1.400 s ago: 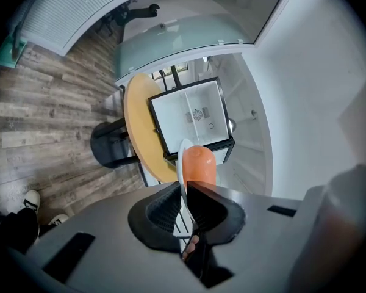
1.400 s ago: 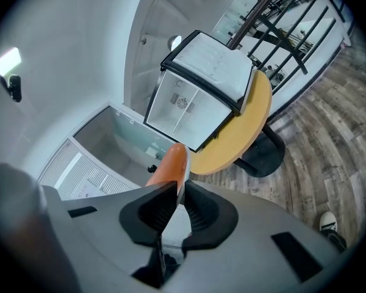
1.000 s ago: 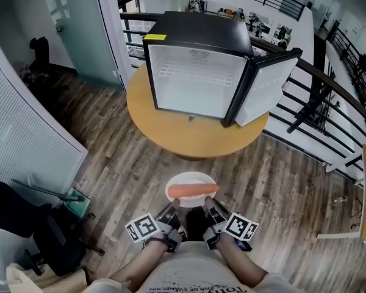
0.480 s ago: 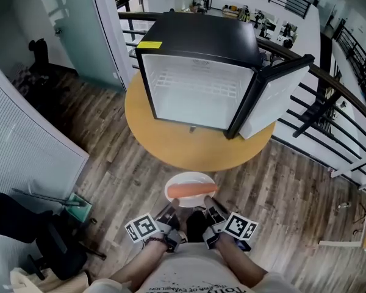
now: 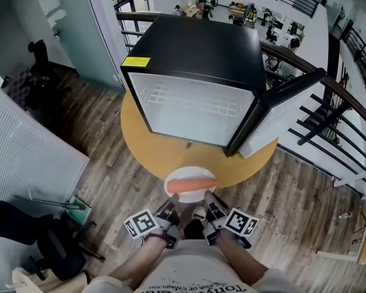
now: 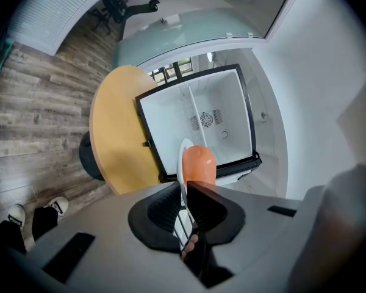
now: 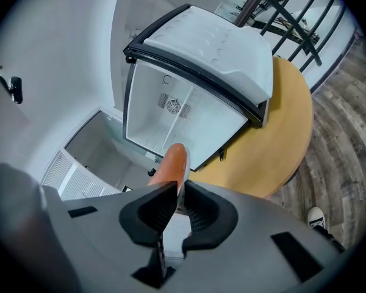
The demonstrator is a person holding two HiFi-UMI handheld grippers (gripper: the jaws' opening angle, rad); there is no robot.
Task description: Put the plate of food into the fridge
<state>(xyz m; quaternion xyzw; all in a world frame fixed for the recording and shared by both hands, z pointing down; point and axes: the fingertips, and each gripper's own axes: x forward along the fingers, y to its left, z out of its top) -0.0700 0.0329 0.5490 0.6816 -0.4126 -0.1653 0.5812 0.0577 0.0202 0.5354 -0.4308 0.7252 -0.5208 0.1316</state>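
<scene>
Plate (image 5: 189,172) is pinched at its near rim by both sets of jaws, the left gripper (image 5: 171,211) at roughly 7 o'clock on it and the right gripper (image 5: 208,209) at 5, with the orange food (image 5: 192,187) laid across it. Since a second ago it's been carried forward: bare floor was under it then, now the edge of the table (image 5: 147,154) is reached. The fridge (image 5: 192,99) is parked at 12 o'clock with its door (image 5: 280,115) swung out to 2, so probably only the final reach inside is left.

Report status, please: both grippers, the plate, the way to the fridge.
Left gripper and right gripper shut on plate rim. Plate with orange food at table edge, outside fridge. Fridge door open; nothing blocks the opening.
</scene>
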